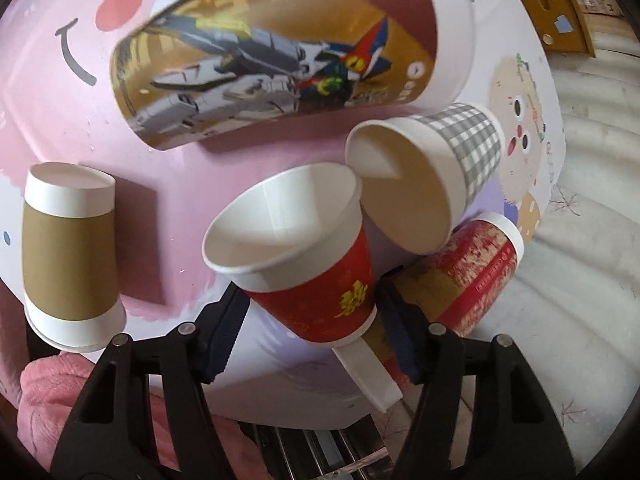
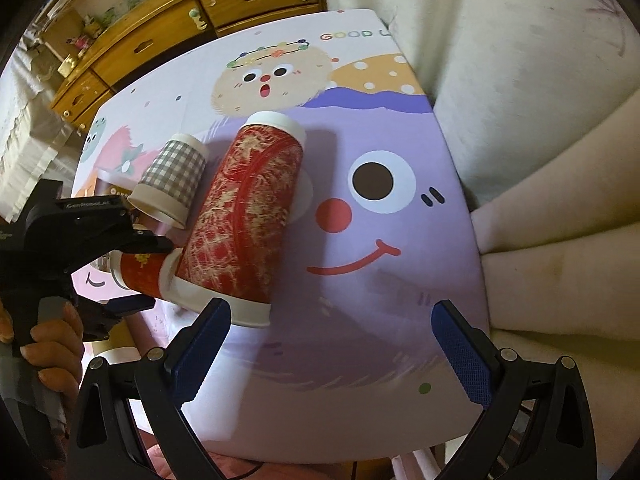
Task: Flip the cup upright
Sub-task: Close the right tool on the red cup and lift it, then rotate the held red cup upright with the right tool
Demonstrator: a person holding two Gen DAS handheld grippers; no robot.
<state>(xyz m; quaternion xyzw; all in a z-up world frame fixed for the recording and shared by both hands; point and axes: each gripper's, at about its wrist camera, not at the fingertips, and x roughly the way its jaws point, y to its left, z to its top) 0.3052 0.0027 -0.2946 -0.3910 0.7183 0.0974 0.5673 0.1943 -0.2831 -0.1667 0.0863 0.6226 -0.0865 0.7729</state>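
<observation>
My left gripper (image 1: 310,316) is shut on a small red paper cup (image 1: 320,296) with a gold character; the cup is tilted, its white mouth facing up and left, and a white paper handle sticks out below. In the right wrist view the same red cup (image 2: 140,276) sits in the left gripper (image 2: 136,272) at the table's left side. My right gripper (image 2: 330,340) is open and empty above the purple table area, just right of a tall red-and-gold cup (image 2: 244,216) standing upside down.
A grey checked cup (image 1: 452,172) lies on its side beside the held cup, also seen in the right wrist view (image 2: 172,180). A big robot-print cup (image 1: 280,52) and a brown-sleeved cup (image 1: 68,252) stand upside down. The cartoon table (image 2: 380,260) borders a white sofa (image 2: 540,120).
</observation>
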